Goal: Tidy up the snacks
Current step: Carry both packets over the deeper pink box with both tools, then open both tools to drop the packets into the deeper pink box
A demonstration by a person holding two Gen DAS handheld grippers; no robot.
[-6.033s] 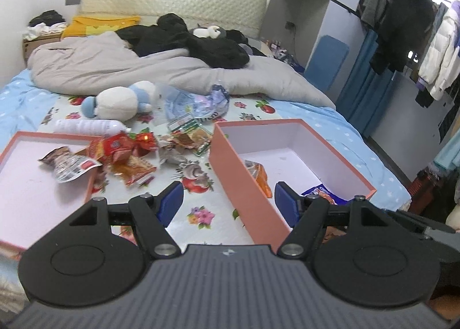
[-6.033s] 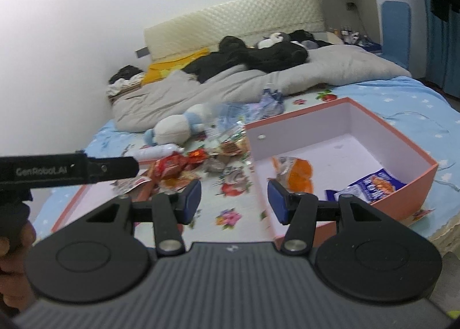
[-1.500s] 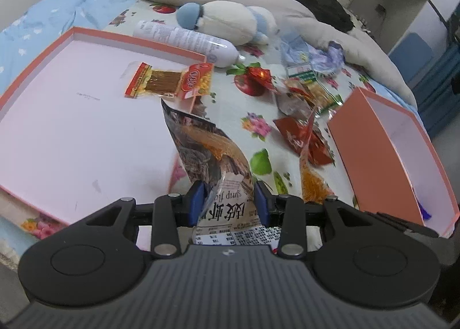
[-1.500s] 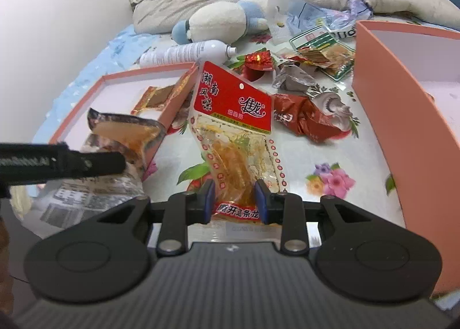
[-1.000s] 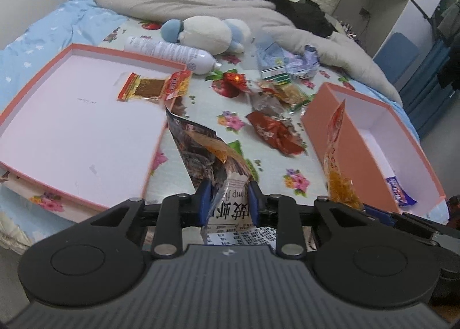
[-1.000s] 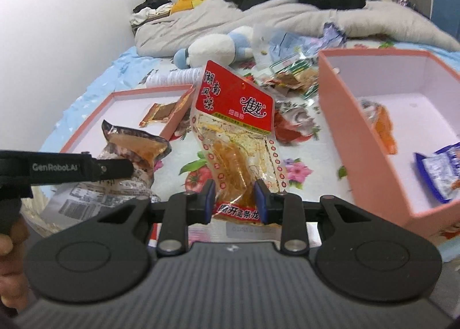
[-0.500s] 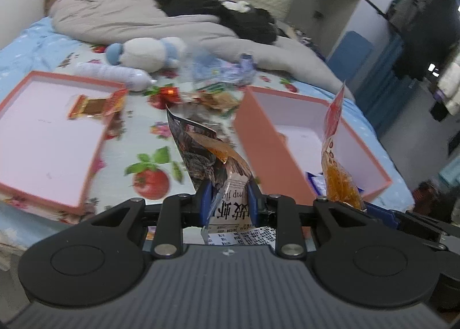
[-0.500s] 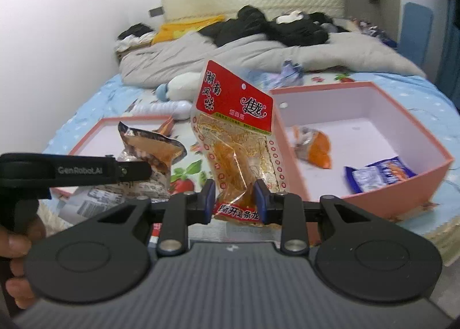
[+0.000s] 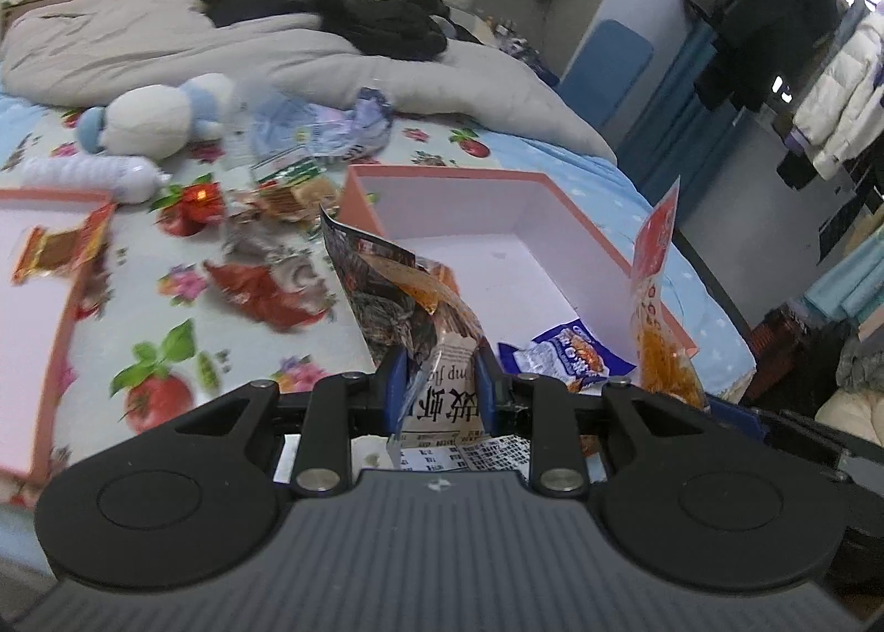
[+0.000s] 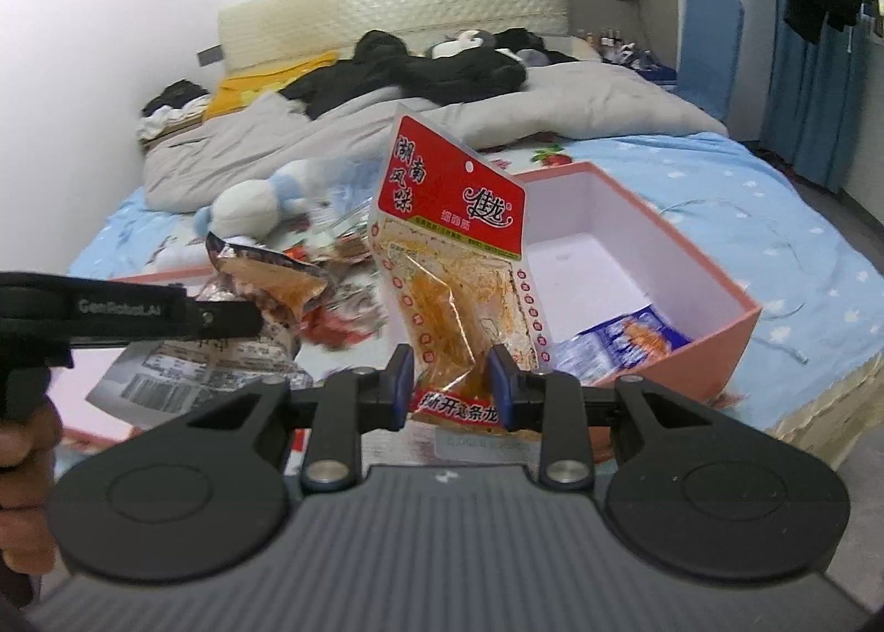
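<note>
My left gripper point(image 9: 440, 383) is shut on a dark, newspaper-print snack packet point(image 9: 406, 300), held upright over the near-left corner of the deep pink box point(image 9: 558, 195). The same packet point(image 10: 259, 289) shows at the left of the right wrist view. My right gripper point(image 10: 451, 383) is shut on a clear snack pouch with a red header point(image 10: 453, 240), held up in front of the deep pink box point(image 10: 685, 350). That pouch point(image 9: 654, 289) appears edge-on at the right in the left wrist view. A blue snack packet point(image 9: 569, 353) lies inside the box.
A shallow pink lid point(image 9: 27, 267) lies at the left with a flat red packet point(image 9: 61, 245) on it. Loose wrappers point(image 9: 265, 284), a white bottle point(image 9: 94, 173) and a plush toy point(image 9: 160, 118) litter the flowered sheet. A grey duvet point(image 9: 276, 63) fills the far bed. A hand point(image 10: 22, 444) holds the left gripper.
Both grippers have swung right and risen with their packets, from over the sheet between the two boxes to the deep pink box. Their grips are unchanged.
</note>
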